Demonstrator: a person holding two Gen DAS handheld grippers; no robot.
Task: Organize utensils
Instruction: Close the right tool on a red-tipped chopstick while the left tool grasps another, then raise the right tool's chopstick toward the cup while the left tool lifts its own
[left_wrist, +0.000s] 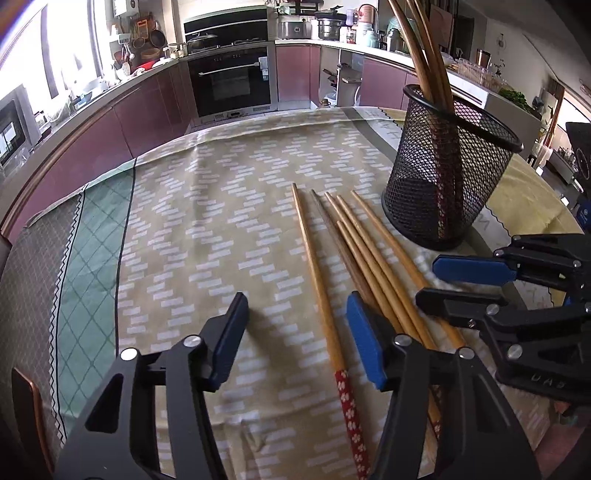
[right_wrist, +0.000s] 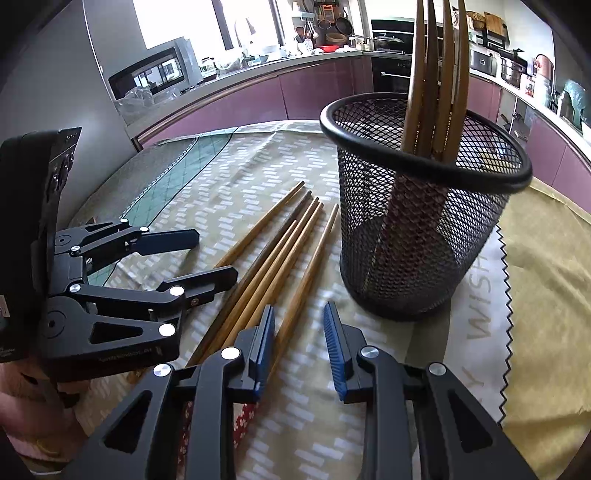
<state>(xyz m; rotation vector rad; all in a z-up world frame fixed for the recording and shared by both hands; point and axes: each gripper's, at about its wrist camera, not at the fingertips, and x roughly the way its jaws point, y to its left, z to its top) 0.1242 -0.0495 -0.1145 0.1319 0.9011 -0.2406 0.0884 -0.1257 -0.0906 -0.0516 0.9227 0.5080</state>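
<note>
Several wooden chopsticks with red flowered ends lie side by side on the patterned tablecloth; they also show in the right wrist view. A black mesh holder stands upright to their right with several chopsticks in it, and it shows in the right wrist view. My left gripper is open and low, with the leftmost chopstick between its fingers. My right gripper is open and empty, just over the rightmost chopstick. Each gripper shows in the other's view: the right, the left.
A yellow cloth with a zigzag edge lies to the right of the holder. Kitchen counters, an oven and purple cabinets run behind the table. A chair back stands at the table's left edge.
</note>
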